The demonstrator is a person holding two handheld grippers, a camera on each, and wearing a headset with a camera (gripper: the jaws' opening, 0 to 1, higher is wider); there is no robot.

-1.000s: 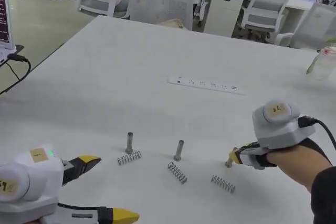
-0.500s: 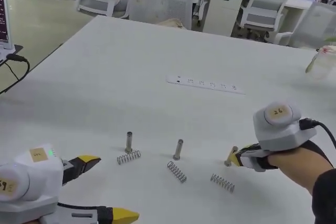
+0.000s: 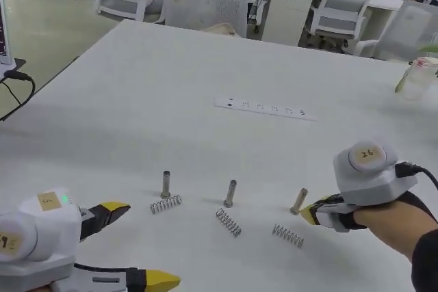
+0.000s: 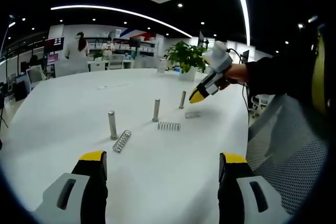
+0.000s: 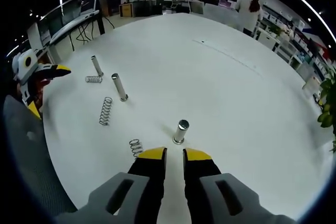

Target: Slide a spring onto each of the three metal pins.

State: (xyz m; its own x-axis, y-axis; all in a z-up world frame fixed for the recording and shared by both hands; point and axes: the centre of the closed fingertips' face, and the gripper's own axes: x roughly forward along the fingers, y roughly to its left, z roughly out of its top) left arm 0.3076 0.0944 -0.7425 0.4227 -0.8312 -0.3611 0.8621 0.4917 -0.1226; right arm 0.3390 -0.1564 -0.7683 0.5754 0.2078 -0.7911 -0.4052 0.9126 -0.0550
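Surface: matte white table [image 3: 205, 66]. A white power strip [image 3: 265, 109] lies flat at centre frame in the head view. Open-plan office behind it, with white chairs [image 3: 205, 5] along the top edge and a clear bottle [image 3: 419, 80] at the right edge.

Three steel pins stand upright in a row in the lower half of the head view: left pin [image 3: 165, 184], middle pin [image 3: 230, 193], right pin [image 3: 299, 201], which leans a bit. All are smooth cylinders with a wider base. Each coiled wire spring lies flat on the table just below its pin: left spring [image 3: 167, 204], middle spring [image 3: 228, 222], right spring [image 3: 287, 235].

My left gripper [image 3: 147, 244] is at the lower left, jaws wide apart and holding nothing, well short of the left pin. Its yellow tips and grey bodies show in the left gripper view.

My right gripper [image 3: 308, 211] is at the lower right, tips just beside the right pin. In the right gripper view its jaws are nearly together with a thin gap, nothing between them. The pin is just ahead of the tips, and the right spring is at the left tip.
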